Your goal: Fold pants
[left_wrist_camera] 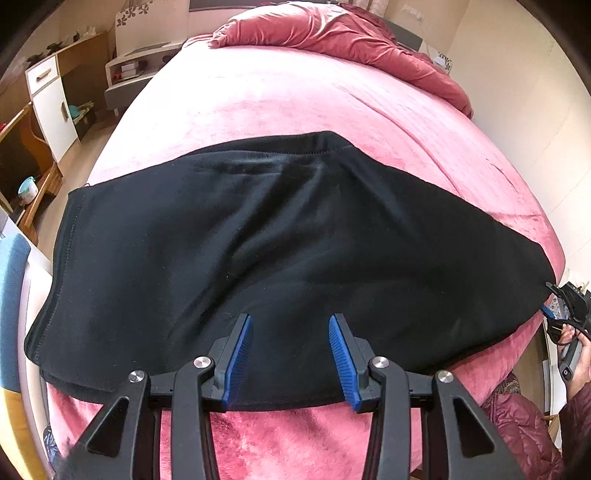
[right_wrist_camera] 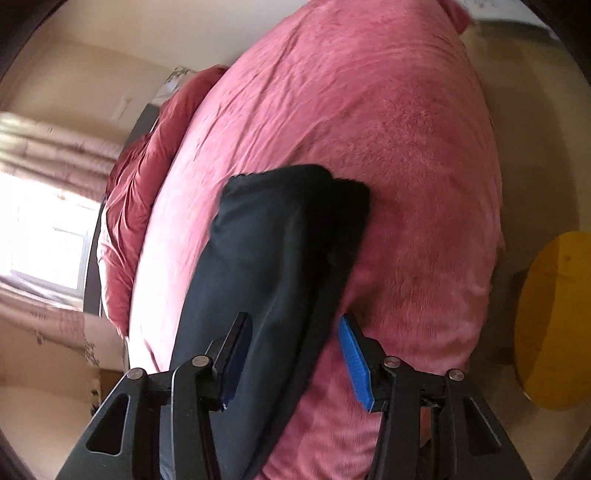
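Observation:
Black pants [left_wrist_camera: 280, 236] lie spread flat across the pink bed [left_wrist_camera: 280, 99], long side left to right. My left gripper [left_wrist_camera: 291, 325] is open above the near edge of the pants, its blue pads [left_wrist_camera: 240, 354] apart and empty. My right gripper [right_wrist_camera: 293, 325] is open at the right end of the pants [right_wrist_camera: 280, 258], with the fabric edge running between its spread fingers. The right gripper also shows at the far right of the left wrist view [left_wrist_camera: 550, 312], at the tip of the pants.
A crumpled red duvet [left_wrist_camera: 332, 33] lies at the head of the bed. A white and wood cabinet [left_wrist_camera: 51, 99] and low shelves stand on the left. A yellow round stool [right_wrist_camera: 554, 325] stands beside the bed. A window [right_wrist_camera: 48, 229] shows on the left.

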Demonstrator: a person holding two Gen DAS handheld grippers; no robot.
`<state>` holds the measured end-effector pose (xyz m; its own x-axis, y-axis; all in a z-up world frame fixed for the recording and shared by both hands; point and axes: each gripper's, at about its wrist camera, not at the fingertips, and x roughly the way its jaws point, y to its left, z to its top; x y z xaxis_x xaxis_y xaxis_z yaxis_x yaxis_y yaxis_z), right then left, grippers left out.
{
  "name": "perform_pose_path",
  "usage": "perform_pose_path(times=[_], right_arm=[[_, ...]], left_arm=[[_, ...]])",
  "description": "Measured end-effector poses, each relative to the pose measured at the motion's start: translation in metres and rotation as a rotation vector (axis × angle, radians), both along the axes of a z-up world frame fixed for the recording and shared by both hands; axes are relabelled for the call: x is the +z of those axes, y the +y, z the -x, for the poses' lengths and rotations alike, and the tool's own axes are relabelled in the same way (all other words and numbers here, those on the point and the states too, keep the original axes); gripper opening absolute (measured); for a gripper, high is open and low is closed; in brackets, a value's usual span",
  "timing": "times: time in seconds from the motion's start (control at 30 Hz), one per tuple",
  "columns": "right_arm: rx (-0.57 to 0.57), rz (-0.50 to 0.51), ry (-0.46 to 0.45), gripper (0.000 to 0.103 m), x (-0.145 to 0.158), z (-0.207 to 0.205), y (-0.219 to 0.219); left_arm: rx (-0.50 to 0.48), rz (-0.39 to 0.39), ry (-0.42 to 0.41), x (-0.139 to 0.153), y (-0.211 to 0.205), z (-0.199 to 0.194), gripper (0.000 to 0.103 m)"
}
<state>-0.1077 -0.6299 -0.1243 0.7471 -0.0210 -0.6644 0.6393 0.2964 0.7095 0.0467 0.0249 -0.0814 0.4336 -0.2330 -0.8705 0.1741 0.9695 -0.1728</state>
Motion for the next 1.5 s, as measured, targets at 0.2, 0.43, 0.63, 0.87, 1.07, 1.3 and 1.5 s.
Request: perform_pose_path(times=[0.2,0.43,0.63,0.87,1.07,1.3,1.5], right_arm=[[-0.042,-0.027,-0.049,0.049,-0.011,-0.003,-0.019],[0.08,0.121,-0.004,0.014,0.028,-0.024,-0.008],[0.324,0.268,-0.088,0.014,0.093,-0.052,0.045],[0.604,0.364,-0.144,0.014,0.131,-0.08,0.139],[0.859,0.383,-0.161,0.013,0.134,-0.114,0.241],[1.15,0.413,-0.082,0.013,0.091,-0.128,0.358],[1.275,0.518,0.015,0.014,0.053,-0.129,0.413]], left_arm=[[-0.009,-0.005,0.024,-0.005,-0.006,-0.004,0.044],[-0.021,0.043,0.053,-0.008,-0.013,-0.008,0.044],[-0.023,0.111,0.07,-0.008,-0.011,-0.013,0.044],[-0.043,0.163,0.069,-0.002,0.005,-0.012,0.043],[-0.006,0.259,0.092,0.002,0.023,-0.013,0.043],[-0.006,0.322,0.119,0.003,0.028,-0.015,0.043],[-0.016,0.412,0.15,0.001,0.027,-0.023,0.044]])
